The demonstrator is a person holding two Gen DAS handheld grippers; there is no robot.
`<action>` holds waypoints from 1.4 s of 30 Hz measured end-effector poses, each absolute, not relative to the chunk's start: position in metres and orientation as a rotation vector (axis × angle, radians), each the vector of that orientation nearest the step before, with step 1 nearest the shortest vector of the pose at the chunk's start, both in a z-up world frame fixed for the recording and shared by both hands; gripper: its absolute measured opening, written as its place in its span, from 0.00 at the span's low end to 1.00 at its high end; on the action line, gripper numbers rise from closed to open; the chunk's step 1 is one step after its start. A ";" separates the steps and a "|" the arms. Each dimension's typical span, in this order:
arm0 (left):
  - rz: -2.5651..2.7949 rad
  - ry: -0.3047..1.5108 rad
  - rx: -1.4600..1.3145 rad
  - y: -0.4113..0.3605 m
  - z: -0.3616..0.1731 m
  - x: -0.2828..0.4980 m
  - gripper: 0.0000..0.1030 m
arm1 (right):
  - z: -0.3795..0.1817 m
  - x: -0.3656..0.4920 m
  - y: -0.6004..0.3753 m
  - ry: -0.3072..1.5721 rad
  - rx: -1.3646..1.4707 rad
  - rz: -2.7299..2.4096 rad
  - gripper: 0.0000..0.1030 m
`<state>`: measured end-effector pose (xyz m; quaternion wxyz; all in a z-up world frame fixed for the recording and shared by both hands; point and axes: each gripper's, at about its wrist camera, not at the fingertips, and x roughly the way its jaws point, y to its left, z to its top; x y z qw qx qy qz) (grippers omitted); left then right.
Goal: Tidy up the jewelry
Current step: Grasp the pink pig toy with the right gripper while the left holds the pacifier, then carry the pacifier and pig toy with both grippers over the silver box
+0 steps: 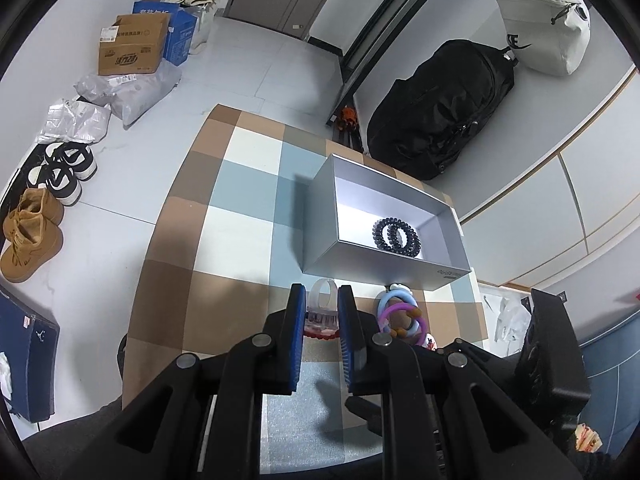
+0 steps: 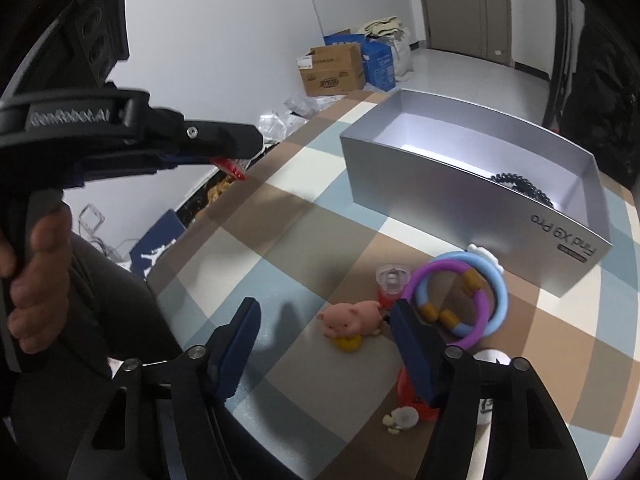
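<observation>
My left gripper [image 1: 321,300] is shut on a clear and red hair claw clip [image 1: 321,316], held above the checkered table. The clip's red teeth [image 2: 234,169] poke out of the left gripper in the right wrist view. An open silver box [image 1: 436,276] holds black spiral hair ties [image 1: 396,238]. Blue and purple rings [image 2: 464,304] lie in front of the box [image 2: 460,216]. A pink pig clip [image 2: 352,320], a clear-topped red clip [image 2: 392,280] and a red clip with a white flower [image 2: 406,404] lie near my right gripper [image 2: 324,320], which is open and empty above the table.
The checkered tablecloth [image 1: 236,208] covers the table. On the floor to the left are cardboard boxes [image 1: 134,46], plastic bags and shoes [image 1: 32,236]. A black backpack [image 1: 444,108] and a white bag [image 1: 548,28] sit behind the box.
</observation>
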<state>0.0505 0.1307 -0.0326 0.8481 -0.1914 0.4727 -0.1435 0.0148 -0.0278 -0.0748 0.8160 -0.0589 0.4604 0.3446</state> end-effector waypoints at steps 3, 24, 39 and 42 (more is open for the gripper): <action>-0.305 0.998 -0.397 0.130 -0.032 0.050 0.11 | -0.077 0.012 -0.021 0.968 -0.182 0.728 0.61; -0.276 0.972 -0.394 0.129 -0.032 0.051 0.11 | -0.074 0.008 -0.018 0.928 -0.257 0.676 0.22; -0.249 0.929 -0.347 0.110 -0.021 0.060 0.11 | -0.040 0.025 -0.043 0.893 0.011 0.761 0.22; -0.236 0.918 -0.355 0.107 -0.019 0.065 0.11 | -0.037 0.029 -0.048 0.890 0.057 0.767 0.22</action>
